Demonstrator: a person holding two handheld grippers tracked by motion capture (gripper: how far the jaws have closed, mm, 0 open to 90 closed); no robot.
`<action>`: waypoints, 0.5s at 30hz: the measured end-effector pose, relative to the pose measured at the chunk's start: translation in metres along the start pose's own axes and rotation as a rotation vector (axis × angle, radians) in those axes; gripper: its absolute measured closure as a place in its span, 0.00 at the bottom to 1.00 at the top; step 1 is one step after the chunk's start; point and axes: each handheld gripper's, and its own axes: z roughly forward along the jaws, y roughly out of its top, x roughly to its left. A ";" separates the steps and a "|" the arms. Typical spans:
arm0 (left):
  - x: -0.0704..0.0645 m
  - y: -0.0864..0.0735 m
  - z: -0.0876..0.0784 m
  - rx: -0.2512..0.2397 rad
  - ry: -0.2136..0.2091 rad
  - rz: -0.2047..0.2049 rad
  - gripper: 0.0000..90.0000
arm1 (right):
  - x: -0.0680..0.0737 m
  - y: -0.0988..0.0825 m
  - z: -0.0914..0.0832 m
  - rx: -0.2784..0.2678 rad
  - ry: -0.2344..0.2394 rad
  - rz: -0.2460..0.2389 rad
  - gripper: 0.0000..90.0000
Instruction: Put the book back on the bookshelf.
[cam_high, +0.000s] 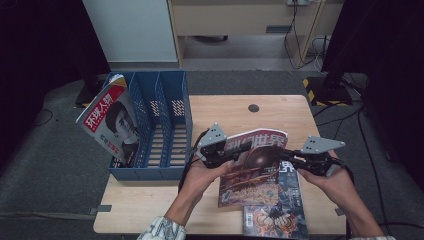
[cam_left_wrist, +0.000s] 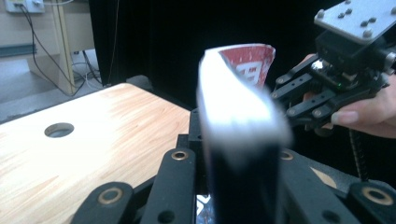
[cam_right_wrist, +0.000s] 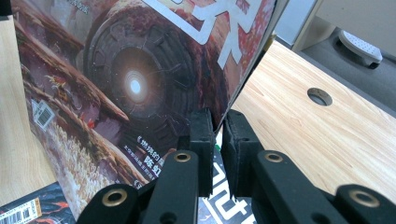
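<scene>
In the middle of the high view, my left tongs (cam_high: 226, 150) and right tongs (cam_high: 289, 159) pinched the magazine (cam_high: 255, 165) by its side edges, above the surface (cam_high: 150, 200). It felt light, bendy and slippery.

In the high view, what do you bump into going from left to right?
Red-cover magazine → blue file rack → left gripper → lifted magazine → right gripper.

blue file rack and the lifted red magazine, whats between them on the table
Bare wooden table lies between the blue file rack and the lifted red magazine, seen in the high view.
</scene>
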 end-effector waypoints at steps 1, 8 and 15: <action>0.000 0.001 0.000 0.001 0.001 0.004 0.88 | 0.001 0.001 0.000 0.001 0.000 -0.001 0.92; -0.001 0.003 0.000 0.001 0.015 0.017 0.90 | 0.001 0.004 -0.001 0.001 -0.005 -0.006 0.92; -0.003 0.001 0.000 -0.010 0.026 0.016 0.93 | -0.002 0.003 0.001 -0.005 -0.005 0.007 0.90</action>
